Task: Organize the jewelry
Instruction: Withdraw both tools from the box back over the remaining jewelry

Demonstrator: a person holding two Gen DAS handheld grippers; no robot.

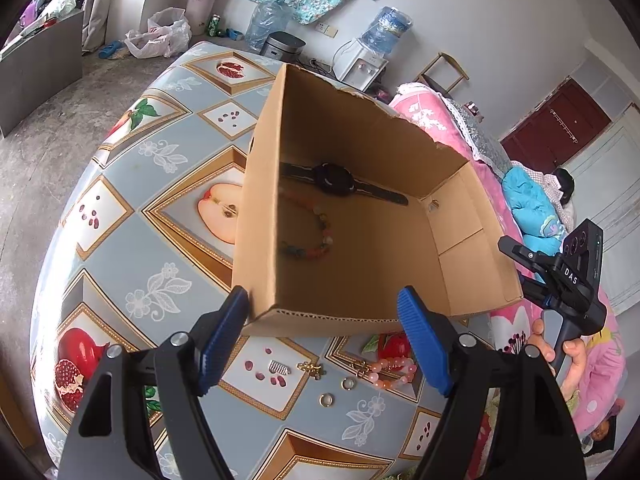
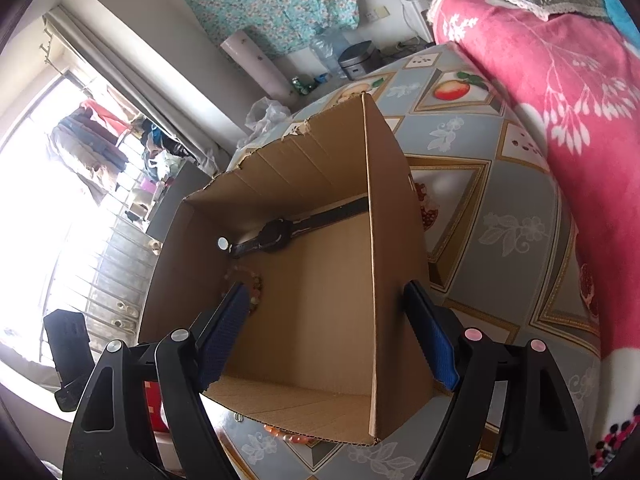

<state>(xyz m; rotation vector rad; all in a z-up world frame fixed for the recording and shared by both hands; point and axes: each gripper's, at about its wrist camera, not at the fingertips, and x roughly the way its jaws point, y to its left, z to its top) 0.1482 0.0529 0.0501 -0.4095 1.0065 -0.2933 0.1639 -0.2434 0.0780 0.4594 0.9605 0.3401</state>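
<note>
Your desk (image 1: 120, 240), covered in a fruit-patterned cloth, carries an open cardboard box (image 1: 360, 280) with a torn rim. Inside it a black watch (image 1: 334, 179) lies flat along the far wall, with a multicoloured bead bracelet (image 1: 316, 236) on the floor just in front of it; your right wrist view adds a small silver ring (image 2: 224, 243) near the watch strap's end, which your left view does not show. Only the left view shows what waits outside the box on the desk: a pink bead bracelet (image 1: 394, 372), a gold trinket (image 1: 310, 368), a small silver comb-like piece (image 1: 279, 367) and two rings (image 1: 326, 400). Your left hand-held gripper (image 1: 324, 336) hangs released above the box's near edge, grasping nothing. Your right hand-held gripper (image 2: 324, 332) is likewise released, its jaws straddling the box's side wall without pressing it.
</note>
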